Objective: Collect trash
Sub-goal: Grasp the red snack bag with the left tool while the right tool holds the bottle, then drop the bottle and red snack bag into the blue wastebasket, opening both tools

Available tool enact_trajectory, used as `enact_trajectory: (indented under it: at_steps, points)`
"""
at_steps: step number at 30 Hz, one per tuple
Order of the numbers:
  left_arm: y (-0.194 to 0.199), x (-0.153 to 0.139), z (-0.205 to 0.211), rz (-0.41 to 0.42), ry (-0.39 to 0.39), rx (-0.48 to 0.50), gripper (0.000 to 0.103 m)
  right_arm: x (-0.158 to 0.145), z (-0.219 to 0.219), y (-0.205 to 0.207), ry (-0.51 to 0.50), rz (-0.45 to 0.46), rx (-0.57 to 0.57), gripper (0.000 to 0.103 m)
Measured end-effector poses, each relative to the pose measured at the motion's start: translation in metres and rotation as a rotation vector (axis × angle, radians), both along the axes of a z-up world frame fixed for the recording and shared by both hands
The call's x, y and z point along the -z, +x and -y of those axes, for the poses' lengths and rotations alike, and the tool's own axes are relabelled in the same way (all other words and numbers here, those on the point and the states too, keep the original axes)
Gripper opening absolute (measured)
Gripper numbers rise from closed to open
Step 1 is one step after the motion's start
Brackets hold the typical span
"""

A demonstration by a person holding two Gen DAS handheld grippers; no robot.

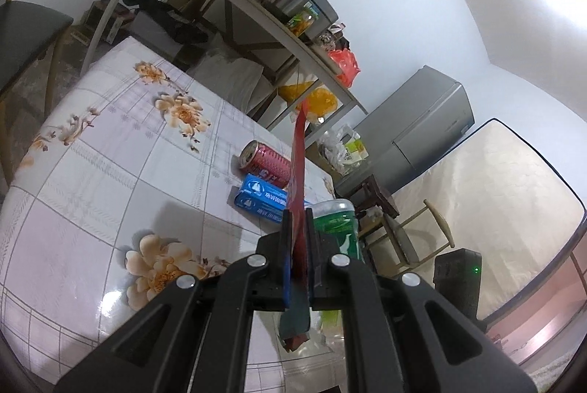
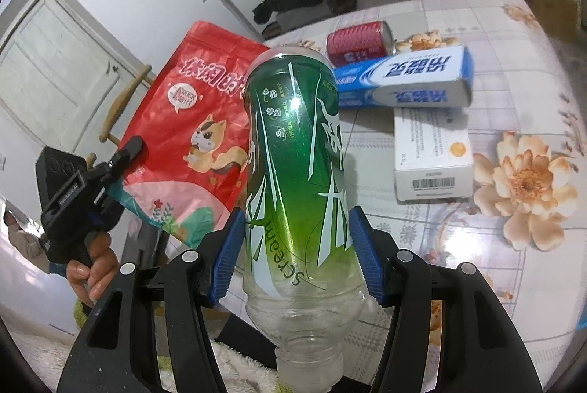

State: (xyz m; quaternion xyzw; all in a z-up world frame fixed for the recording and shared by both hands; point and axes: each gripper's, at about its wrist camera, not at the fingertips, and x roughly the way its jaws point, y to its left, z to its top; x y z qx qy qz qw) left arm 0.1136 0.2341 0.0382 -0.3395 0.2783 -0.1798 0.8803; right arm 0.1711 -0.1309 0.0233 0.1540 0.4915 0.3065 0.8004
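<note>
My left gripper (image 1: pixel 298 220) is shut on a red snack bag (image 1: pixel 299 173), seen edge-on; in the right wrist view the bag (image 2: pixel 190 121) with a squirrel print hangs from that gripper (image 2: pixel 128 150) beside the table. My right gripper (image 2: pixel 295 246) is shut on a green-labelled plastic bottle (image 2: pixel 293 173), held neck toward the camera; it also shows in the left wrist view (image 1: pixel 335 224). On the flowered tablecloth (image 1: pixel 110 154) lie a red can (image 1: pixel 264 163), a blue toothpaste box (image 1: pixel 260 198) and a white box (image 2: pixel 431 154).
A shelf table (image 1: pixel 256 7) with jars and bags stands behind the table. A grey fridge (image 1: pixel 418 132), a mattress (image 1: pixel 495 195) and wooden chairs (image 1: pixel 403 228) stand to the right. A white door (image 2: pixel 47 62) is at the left in the right wrist view.
</note>
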Motion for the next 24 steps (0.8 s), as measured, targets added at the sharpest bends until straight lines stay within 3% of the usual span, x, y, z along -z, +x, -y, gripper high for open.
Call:
enact_trajectory:
  at_steps: [7, 13, 20, 24]
  points:
    - [0.002, -0.012, 0.014, 0.031, 0.005, 0.03, 0.005, -0.016, 0.037, -0.015, 0.048, 0.03, 0.096, 0.055]
    - [0.02, -0.033, 0.049, 0.08, 0.013, 0.134, 0.005, -0.03, 0.094, -0.035, 0.115, 0.062, 0.239, 0.055]
    - [0.064, -0.058, 0.14, 0.107, 0.039, 0.373, 0.005, -0.038, 0.187, -0.078, 0.162, 0.089, 0.504, 0.055]
    - [0.089, -0.067, 0.222, 0.093, 0.067, 0.54, 0.005, -0.029, 0.261, -0.115, 0.202, 0.072, 0.729, 0.055]
